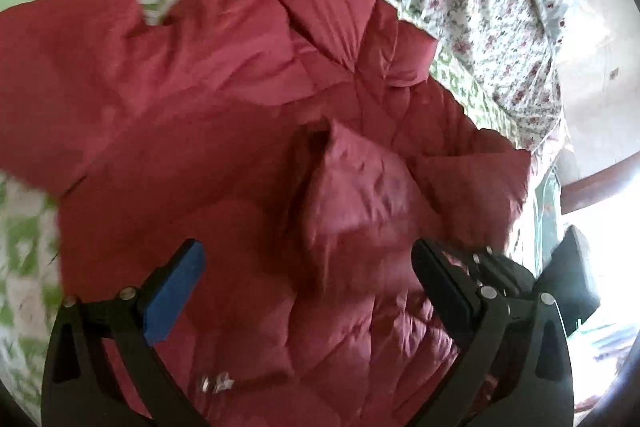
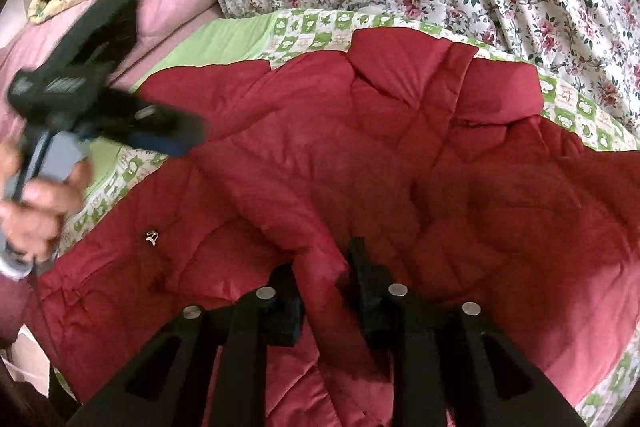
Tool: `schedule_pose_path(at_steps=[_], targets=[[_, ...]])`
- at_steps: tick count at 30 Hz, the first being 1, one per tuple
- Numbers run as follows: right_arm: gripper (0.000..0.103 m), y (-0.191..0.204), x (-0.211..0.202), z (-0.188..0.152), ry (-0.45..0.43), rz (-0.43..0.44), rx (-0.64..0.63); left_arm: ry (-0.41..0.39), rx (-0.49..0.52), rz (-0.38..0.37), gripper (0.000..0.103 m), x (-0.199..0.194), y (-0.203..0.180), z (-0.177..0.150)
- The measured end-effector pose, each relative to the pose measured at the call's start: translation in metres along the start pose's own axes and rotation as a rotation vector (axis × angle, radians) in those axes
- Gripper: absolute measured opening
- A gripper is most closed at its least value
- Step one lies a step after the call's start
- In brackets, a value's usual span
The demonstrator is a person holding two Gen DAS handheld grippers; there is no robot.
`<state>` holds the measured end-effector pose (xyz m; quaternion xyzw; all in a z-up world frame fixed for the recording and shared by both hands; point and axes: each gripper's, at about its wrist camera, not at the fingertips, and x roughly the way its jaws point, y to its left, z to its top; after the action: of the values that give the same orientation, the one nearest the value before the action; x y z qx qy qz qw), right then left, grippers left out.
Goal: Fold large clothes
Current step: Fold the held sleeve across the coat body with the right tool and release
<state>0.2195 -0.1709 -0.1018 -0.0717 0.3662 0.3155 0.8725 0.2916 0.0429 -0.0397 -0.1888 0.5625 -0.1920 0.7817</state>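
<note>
Right hand-held gripper (image 2: pixel 326 291) is pinched tight on a ridge of the red coat (image 2: pixel 360 163), which lies spread across the bed (image 2: pixel 224 39). Left hand-held gripper (image 1: pixel 308 267) hovers wide apart above it, empty.

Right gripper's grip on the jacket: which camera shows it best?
The right wrist view: the right gripper is pinching a ridge of the red jacket. The left wrist view shows only that raised ridge.

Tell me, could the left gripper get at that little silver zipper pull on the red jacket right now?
Probably yes. The left gripper is open and holds nothing, hovering above the red jacket, and the zipper pull lies bare on the fabric just below it. The right gripper pinches a fold off to the side.
</note>
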Motion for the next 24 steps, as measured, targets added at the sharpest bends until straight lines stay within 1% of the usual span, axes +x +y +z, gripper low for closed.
schedule_pose_path(at_steps=[1, 2, 3, 4, 5, 6, 8, 10, 11, 14, 15, 18, 20, 22, 24], targets=[[0.038, -0.001, 0.000, 0.000, 0.001, 0.007, 0.006, 0.010, 0.014, 0.010, 0.090, 0.007, -0.004, 0.004], [0.040, 0.000, 0.000, -0.001, 0.000, 0.013, 0.011, 0.029, 0.024, 0.033, 0.069, 0.016, -0.007, 0.007], [0.043, 0.000, 0.000, -0.001, 0.000, 0.013, 0.013, 0.048, 0.028, 0.045, 0.058, 0.023, -0.009, 0.009], [0.045, 0.000, 0.000, -0.001, 0.000, 0.013, 0.015, 0.061, 0.029, 0.035, 0.039, 0.028, -0.008, 0.009], [0.046, 0.000, -0.001, -0.002, 0.001, 0.013, 0.018, 0.067, 0.034, 0.024, 0.032, 0.032, -0.009, 0.009], [0.050, 0.000, -0.001, -0.003, 0.002, 0.012, 0.021, 0.058, 0.047, 0.032, 0.031, 0.032, -0.010, 0.009], [0.052, -0.001, -0.004, -0.005, -0.001, 0.020, 0.035, 0.040, 0.071, 0.042, 0.016, 0.027, -0.008, 0.007], [0.052, -0.003, -0.009, -0.008, -0.007, 0.020, 0.057, 0.011, 0.075, 0.049, 0.011, 0.016, -0.006, 0.005], [0.052, -0.005, -0.012, -0.008, -0.013, 0.020, 0.067, -0.013, 0.084, 0.071, 0.011, 0.007, -0.004, 0.004], [0.053, -0.015, -0.029, -0.011, -0.059, 0.011, 0.111, -0.095, 0.119, 0.169, 0.010, -0.018, 0.003, 0.001], [0.053, -0.020, -0.037, -0.011, -0.082, -0.002, 0.126, -0.136, 0.128, 0.203, 0.010, -0.032, 0.007, -0.001], [0.055, -0.042, -0.051, -0.013, -0.144, -0.062, 0.187, -0.192, 0.114, 0.279, 0.010, -0.048, 0.021, 0.002], [0.055, -0.061, -0.054, -0.011, -0.160, -0.117, 0.245, -0.195, 0.110, 0.285, 0.010, -0.052, 0.031, 0.002], [0.055, -0.079, -0.053, -0.009, -0.161, -0.179, 0.312, -0.177, 0.118, 0.282, 0.010, -0.047, 0.035, -0.004], [0.056, -0.094, -0.049, -0.005, -0.148, -0.211, 0.357, -0.163, 0.142, 0.321, 0.010, -0.036, 0.032, -0.011]])
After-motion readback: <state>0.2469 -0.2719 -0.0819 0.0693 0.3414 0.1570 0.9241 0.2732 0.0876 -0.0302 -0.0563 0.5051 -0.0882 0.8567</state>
